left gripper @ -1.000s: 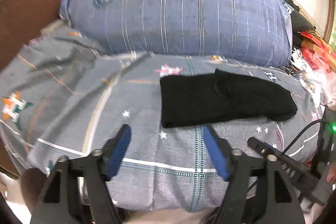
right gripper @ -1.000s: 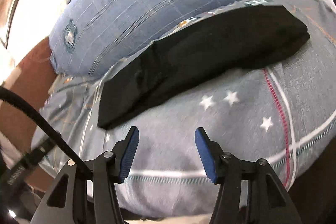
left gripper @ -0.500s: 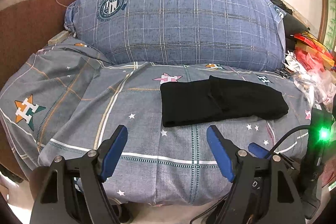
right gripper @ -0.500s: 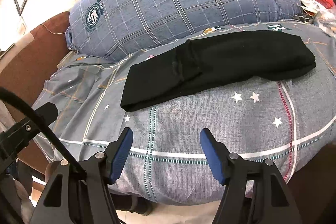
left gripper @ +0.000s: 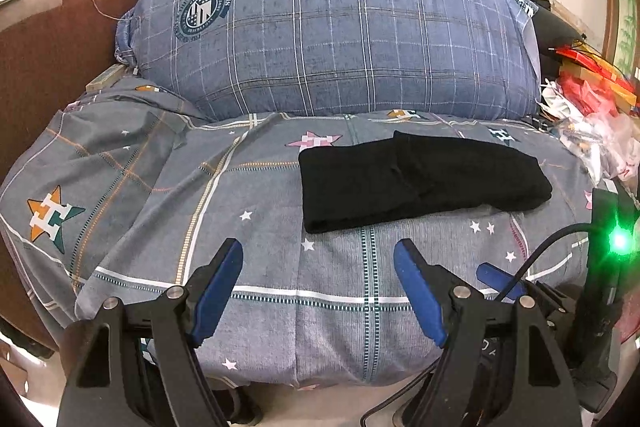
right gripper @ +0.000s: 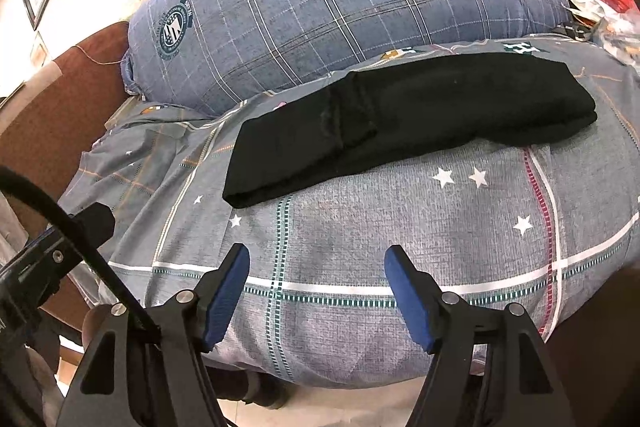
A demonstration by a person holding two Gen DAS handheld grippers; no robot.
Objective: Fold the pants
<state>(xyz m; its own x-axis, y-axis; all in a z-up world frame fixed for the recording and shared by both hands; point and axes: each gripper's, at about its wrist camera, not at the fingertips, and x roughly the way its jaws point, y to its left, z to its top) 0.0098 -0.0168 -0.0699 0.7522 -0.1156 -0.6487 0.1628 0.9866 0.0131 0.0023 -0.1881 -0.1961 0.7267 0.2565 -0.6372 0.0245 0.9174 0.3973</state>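
Already folded into a long flat bundle, the black pants (left gripper: 420,183) lie on the grey star-print bedsheet (left gripper: 248,311), right of centre in the left wrist view and across the middle of the right wrist view, just below the blue plaid pillow (left gripper: 340,39). The left tongs (left gripper: 318,287) stand wide with nothing between them at the bottom of the frame. The right tongs (right gripper: 316,291) have just been opening and hang wide and empty, apart from the pants.
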